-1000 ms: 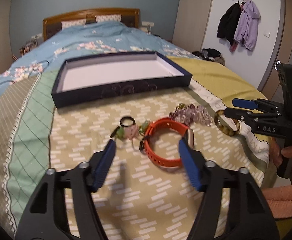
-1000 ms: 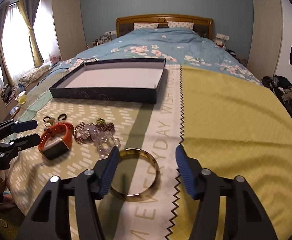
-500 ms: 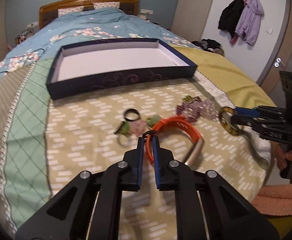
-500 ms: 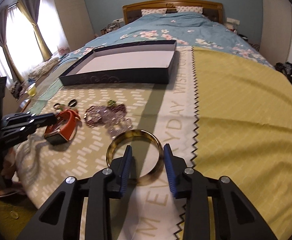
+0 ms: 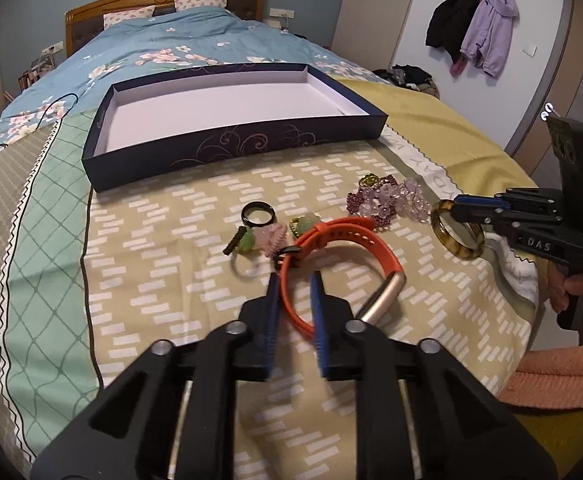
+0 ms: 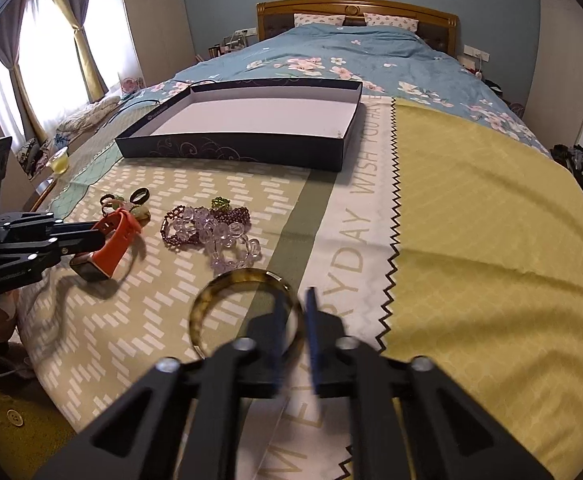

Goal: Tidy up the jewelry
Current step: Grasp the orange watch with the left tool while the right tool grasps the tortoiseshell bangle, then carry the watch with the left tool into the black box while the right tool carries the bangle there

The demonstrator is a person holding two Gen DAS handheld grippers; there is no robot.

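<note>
Two words, "WISH YOU", on blanket (image 6: 375, 148)

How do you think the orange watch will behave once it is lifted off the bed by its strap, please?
The orange watch is pinched at one side of its strap by the left hand-held gripper, so the metal case will probably hang low and swing. The strap looks rubbery and holds its loop, so it should flex rather than flop. It may twist between the pads.

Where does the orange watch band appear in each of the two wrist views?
Left wrist view: orange watch band at centre, clamped in the left tool.
Right wrist view: the band at the left edge, on that tool's tip.
Shared landmark: dark blue box behind it.
</note>
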